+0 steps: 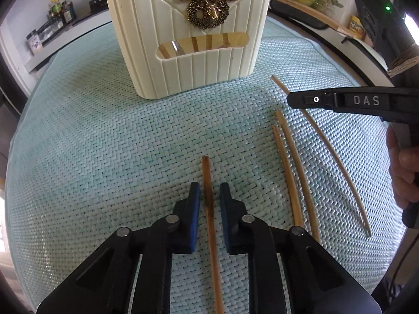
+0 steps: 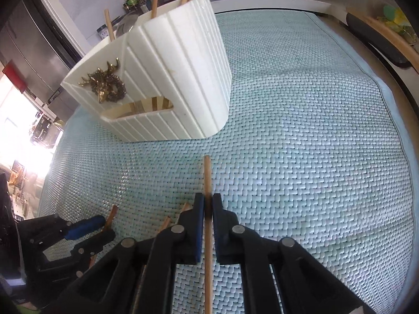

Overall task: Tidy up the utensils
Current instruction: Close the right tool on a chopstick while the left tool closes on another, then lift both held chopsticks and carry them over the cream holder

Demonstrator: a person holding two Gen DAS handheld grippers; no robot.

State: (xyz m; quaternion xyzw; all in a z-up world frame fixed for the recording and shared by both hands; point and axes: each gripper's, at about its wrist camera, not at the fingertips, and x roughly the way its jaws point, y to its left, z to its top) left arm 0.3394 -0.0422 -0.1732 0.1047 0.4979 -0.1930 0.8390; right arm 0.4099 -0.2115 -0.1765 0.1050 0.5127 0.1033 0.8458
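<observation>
The right gripper (image 2: 208,206) has its jaws clamped on a chopstick (image 2: 207,180) whose tip points toward the far edge of the woven mat (image 2: 301,144). The left gripper (image 1: 209,196) has its jaws apart, straddling a darker chopstick (image 1: 207,180) lying on the mat. Three more chopsticks (image 1: 296,172) lie loose toward the mat's right edge. The white holder (image 1: 188,44) (brass deer badge in front) stands near the far edge, sticks already inside.

Both wrist views look low across the woven mat (image 1: 104,130) toward the shared white holder (image 1: 188,41) – left head-on, right angled
</observation>
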